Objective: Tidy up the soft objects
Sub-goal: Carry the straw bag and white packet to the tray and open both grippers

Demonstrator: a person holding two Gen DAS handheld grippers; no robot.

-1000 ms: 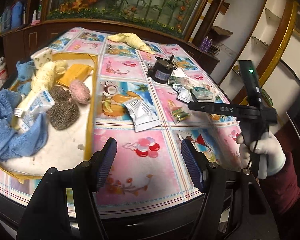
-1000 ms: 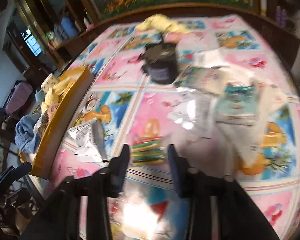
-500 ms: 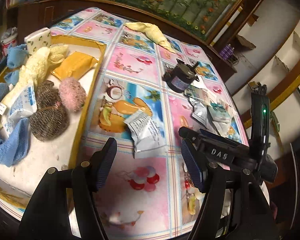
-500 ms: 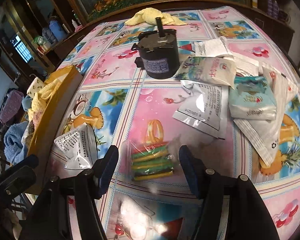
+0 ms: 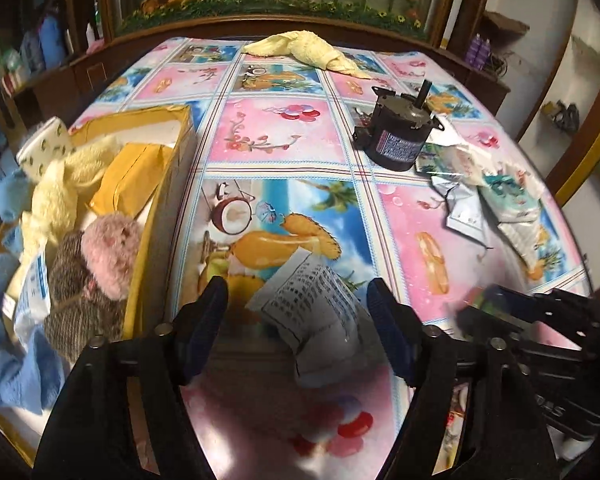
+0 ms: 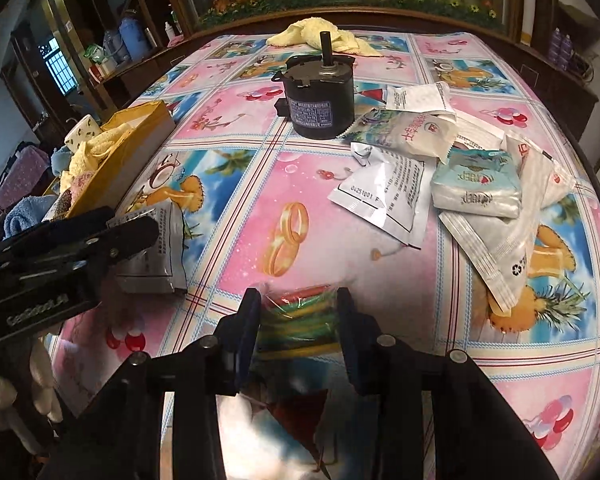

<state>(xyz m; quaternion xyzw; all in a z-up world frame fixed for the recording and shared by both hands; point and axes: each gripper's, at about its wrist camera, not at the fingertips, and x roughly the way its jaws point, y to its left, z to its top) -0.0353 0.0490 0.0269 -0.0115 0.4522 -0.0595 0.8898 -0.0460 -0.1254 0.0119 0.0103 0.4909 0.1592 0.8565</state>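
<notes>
My left gripper [image 5: 298, 316] is open, its fingers on either side of a silver printed sachet [image 5: 316, 312] lying on the tablecloth. The same sachet shows in the right wrist view [image 6: 158, 256], partly under the left gripper's fingers [image 6: 100, 240]. My right gripper [image 6: 298, 320] is open around a clear packet of red, green and yellow strips [image 6: 300, 320], fingers close to its sides. A yellow tray [image 5: 168, 184] at the left holds soft items: a pink pompom [image 5: 110, 252], brown scrubbers [image 5: 80, 304], a blue towel [image 5: 4, 360] and a pale yellow cloth [image 5: 56, 200].
A black motor [image 6: 320, 100] stands mid-table. Several white and teal sachets [image 6: 472, 184] lie piled at the right. A yellow cloth [image 5: 304, 50] lies at the far edge. Dark wooden cabinets ring the table.
Both grippers moved forward and down. The left one now straddles the silver sachet. The right one has narrowed around the coloured packet.
</notes>
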